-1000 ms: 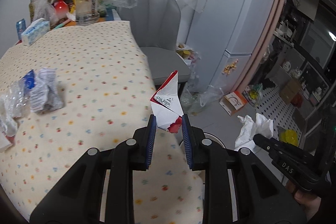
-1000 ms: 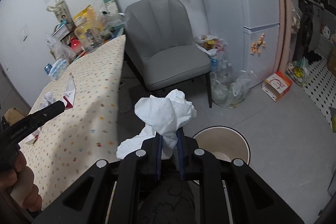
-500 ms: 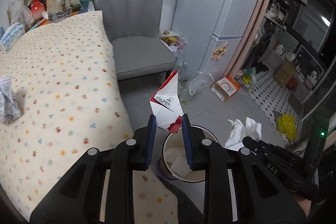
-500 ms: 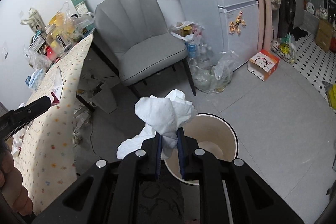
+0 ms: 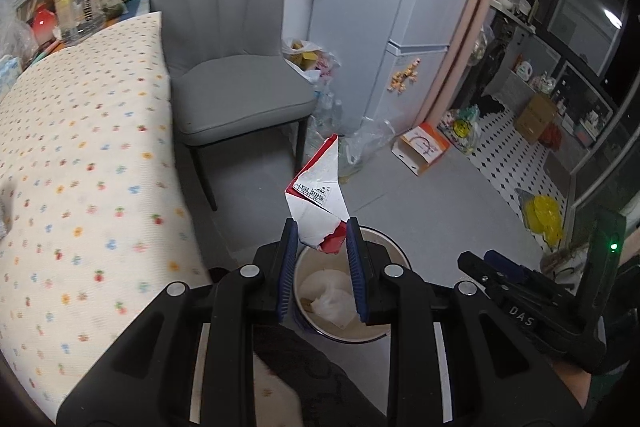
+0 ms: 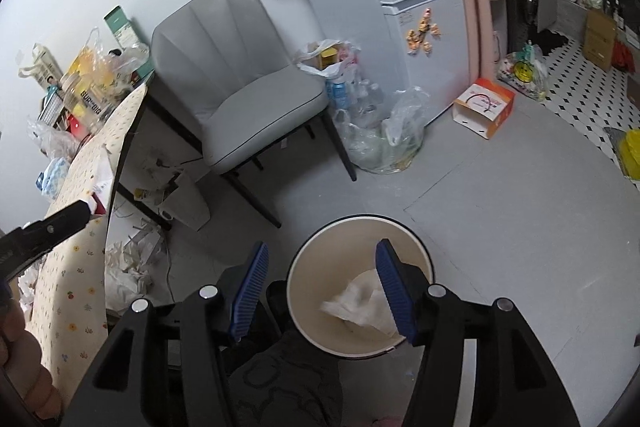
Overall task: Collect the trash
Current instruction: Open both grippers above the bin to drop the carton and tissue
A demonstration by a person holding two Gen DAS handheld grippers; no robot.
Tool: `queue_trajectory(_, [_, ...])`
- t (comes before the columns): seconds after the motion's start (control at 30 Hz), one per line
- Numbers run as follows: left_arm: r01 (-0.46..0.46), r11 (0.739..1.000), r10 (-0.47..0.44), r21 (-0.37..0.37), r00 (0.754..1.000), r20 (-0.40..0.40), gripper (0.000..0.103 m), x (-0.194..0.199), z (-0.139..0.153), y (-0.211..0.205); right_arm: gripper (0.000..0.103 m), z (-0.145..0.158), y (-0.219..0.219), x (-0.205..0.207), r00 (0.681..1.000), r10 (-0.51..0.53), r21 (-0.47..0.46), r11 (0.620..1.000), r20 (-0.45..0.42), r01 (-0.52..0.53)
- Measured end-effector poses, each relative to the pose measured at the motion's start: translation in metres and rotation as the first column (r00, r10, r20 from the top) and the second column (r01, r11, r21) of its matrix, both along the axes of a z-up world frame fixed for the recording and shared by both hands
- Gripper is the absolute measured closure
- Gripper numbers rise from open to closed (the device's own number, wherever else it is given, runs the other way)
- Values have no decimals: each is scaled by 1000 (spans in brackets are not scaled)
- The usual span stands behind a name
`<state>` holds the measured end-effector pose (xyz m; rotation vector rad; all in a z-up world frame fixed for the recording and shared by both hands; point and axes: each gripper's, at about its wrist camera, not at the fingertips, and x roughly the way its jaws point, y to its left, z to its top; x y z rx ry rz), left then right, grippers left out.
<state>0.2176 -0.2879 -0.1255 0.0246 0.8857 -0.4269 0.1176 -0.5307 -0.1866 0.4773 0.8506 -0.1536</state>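
My left gripper (image 5: 320, 247) is shut on a torn red-and-white carton (image 5: 318, 203) and holds it above the near rim of a cream waste bin (image 5: 384, 335) on the floor. My right gripper (image 6: 320, 279) is open and empty, directly over the same bin (image 6: 320, 267). A crumpled white tissue (image 6: 360, 307) lies inside the bin; it also shows in the left wrist view (image 5: 328, 295). The left gripper with the carton (image 6: 100, 195) appears at the left edge of the right wrist view.
A table with a dotted cloth (image 5: 80, 167) stands at left, cluttered at its far end. A grey chair (image 6: 240, 87) stands behind the bin. Plastic bags of bottles (image 6: 380, 139), an orange box (image 6: 484, 107) and a white fridge (image 6: 420, 7) lie beyond. Crumpled paper (image 6: 124, 267) lies under the table.
My right gripper has opened and the white tissue has dropped into the bin. My left gripper has carried the carton from over the table to above the bin.
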Motion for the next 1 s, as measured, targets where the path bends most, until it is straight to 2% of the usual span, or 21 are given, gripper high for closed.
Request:
queue_trajectory(0.27, [99,995,-100,-16,995,-32,77,-4,-7,-46,47,16,-36,-33,996,-88,-14,996,19,88])
queue_trajectory(0.3, [107,994,-108,-19,994,-33,72,-4,-7,-51,47,19,-40,-37,995,-99,-17,995,21,99])
queue_trajectory(0.33, [110,994,-110,-19,993,-33,60,-4,-7,-57,47,20,-44,-40,994,-108,-19,994,22,108])
queue_trajectory(0.37, [106,994,-107,-28,994,-34,24,-3,-7,-58,47,21,-47,-42,993,-115,-20,993,23,116])
queue_trajectory(0.4, [92,994,-94,-58,995,-20,9,-4,-4,-56,47,22,-50,-46,991,-130,-23,991,25,130])
queue_trajectory(0.47, [64,995,-63,-72,998,14,7,-6,1,-48,47,24,-55,-49,989,-145,-20,989,30,145])
queue_trajectory(0.7, [23,996,-22,-83,1000,6,6,-7,12,-21,47,30,-39,-42,994,-103,-4,995,46,103])
queue_trajectory(0.87, [-11,996,13,-94,1000,22,6,-14,24,7,27,45,-19,-41,995,-63,-15,998,79,65])
queue_trajectory(1.0, [-63,992,66,-112,997,31,6,-20,33,36,19,58,1,-38,994,-33,-17,999,107,35])
